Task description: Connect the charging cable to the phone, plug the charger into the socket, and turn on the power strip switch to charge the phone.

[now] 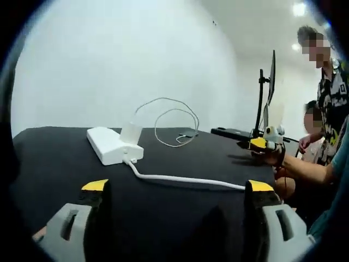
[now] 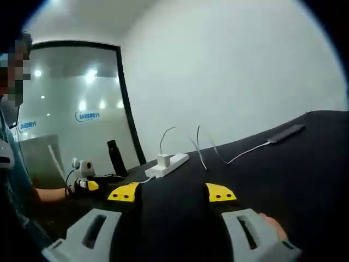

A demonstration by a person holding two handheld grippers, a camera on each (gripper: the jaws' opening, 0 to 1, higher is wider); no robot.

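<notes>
We read this as late in the task. In the left gripper view the white power strip (image 1: pixel 113 145) lies on the black surface (image 1: pixel 65 164), and a white charger (image 1: pixel 131 132) already stands plugged into a socket at its near end. From the charger a thin white charging cable (image 1: pixel 169 117) loops up and back down toward the far edge of the surface. The strip's own thick power lead (image 1: pixel 185 179) runs off to the right (it is no part of the charging line).

In the right gripper view the same cable (image 2: pixel 242 154) trails across the surface to the dark, flat phone (image 2: pixel 286 132), which lies well apart from the strip (image 2: pixel 169 164). The cable end appears to meet the phone's edge, so we judge the phone connected, though the joint is too small to be sure.

Both tools hang above the surface with nothing in them. The left tool (image 1: pixel 178 186) has its yellow-tipped jaws spread wide; the right tool (image 2: pixel 172 192) has its jaws parted somewhat less, also empty.

What we judge to be left is the switch on the strip. We cannot make out the switch or any indicator light from here, so whether it is already on we cannot tell.

A person (image 1: pixel 327 98) sits off to one side, beside a monitor (image 1: pixel 271 82) on a stand.
</notes>
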